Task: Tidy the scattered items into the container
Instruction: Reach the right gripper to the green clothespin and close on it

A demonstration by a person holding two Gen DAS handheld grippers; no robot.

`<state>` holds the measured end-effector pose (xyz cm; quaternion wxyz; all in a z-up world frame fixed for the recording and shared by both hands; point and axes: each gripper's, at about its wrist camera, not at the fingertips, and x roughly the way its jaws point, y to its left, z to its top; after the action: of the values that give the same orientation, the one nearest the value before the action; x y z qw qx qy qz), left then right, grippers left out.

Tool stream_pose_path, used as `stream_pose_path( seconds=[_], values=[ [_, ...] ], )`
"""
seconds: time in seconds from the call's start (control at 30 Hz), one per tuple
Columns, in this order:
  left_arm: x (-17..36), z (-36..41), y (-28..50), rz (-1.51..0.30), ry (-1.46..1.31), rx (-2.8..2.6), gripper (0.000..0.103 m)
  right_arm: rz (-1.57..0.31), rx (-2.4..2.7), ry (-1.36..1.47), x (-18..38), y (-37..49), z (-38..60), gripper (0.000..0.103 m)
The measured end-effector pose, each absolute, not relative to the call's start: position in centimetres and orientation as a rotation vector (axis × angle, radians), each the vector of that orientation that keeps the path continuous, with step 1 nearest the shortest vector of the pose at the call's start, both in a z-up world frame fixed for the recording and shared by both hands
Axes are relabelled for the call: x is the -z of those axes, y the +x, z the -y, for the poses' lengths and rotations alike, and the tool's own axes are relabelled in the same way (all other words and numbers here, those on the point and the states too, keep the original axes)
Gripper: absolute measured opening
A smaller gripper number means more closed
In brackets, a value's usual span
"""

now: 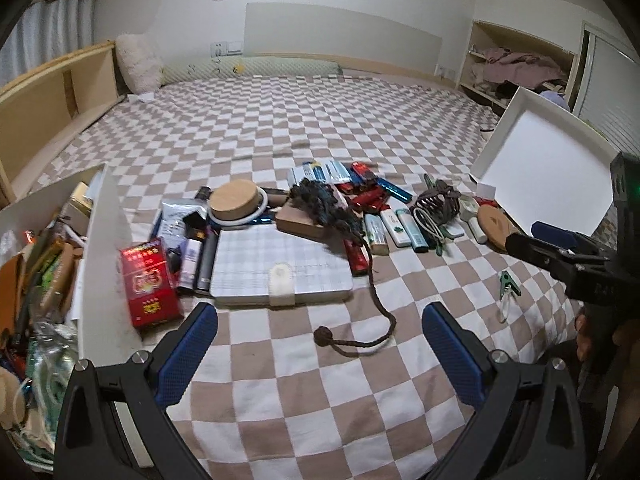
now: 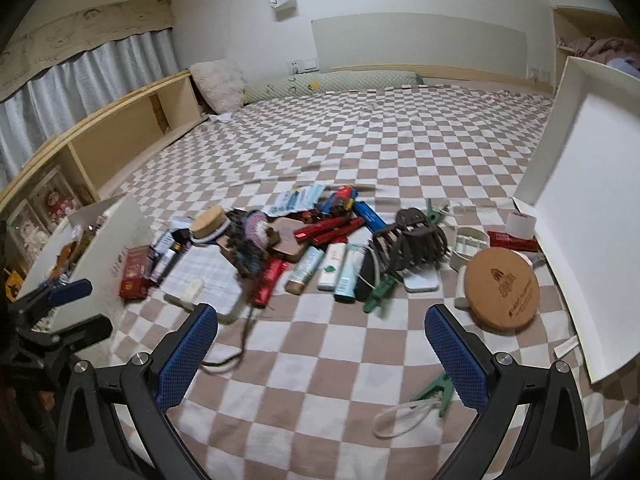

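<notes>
At the far left of the left wrist view sits the container (image 1: 102,240), a white box already crammed with odds and ends, its near wall standing upright with a red packet (image 1: 150,282) leaning right against it. Moving right, the checked notebook (image 1: 280,262) lies flat at centre frame with the round wooden lid (image 1: 234,200) behind it, and a brown cord (image 1: 372,312) trails out of the pile toward the lower middle. The left gripper (image 1: 320,344) hangs above the checked bedsheet (image 1: 320,128), jaws spread wide, nothing between the blue pads (image 1: 188,348).

Further right come the tubes (image 1: 396,228), the brown claw clip (image 1: 438,204) and the white tray lid (image 1: 552,168) propped up at the right edge. The right gripper (image 2: 322,350) is likewise splayed and empty; in its own view a green clothes peg (image 2: 434,394) with a white loop lies at lower right, just beside its right finger.

My read: nothing is gripped, so this is the choosing moment. The sensible pick looks like that lone peg, well apart from the heap. Come down straight, pads across the peg's body rather than the floppy loop, close firmly, then carry it left over the box wall before releasing. The left could take the red packet, as it is nearest the box.
</notes>
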<state>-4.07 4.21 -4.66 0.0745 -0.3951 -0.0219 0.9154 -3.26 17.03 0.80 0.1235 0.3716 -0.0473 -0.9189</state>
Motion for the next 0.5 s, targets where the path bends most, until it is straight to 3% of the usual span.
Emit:
stream_pose_path(
  seconds=[0.3,0.5],
  values=[
    [6.3,-5.1,-5.4,0.061,-1.225,-2.699,0.103,0.126,2.712,1.223,2.2,-3.4,-20.1,0.103],
    [7.2,-5.4,-5.7,0.072,-1.24,-2.673,0.103,0.259,2.679,1.319,3.1,-4.1,-23.8,0.103]
  ],
)
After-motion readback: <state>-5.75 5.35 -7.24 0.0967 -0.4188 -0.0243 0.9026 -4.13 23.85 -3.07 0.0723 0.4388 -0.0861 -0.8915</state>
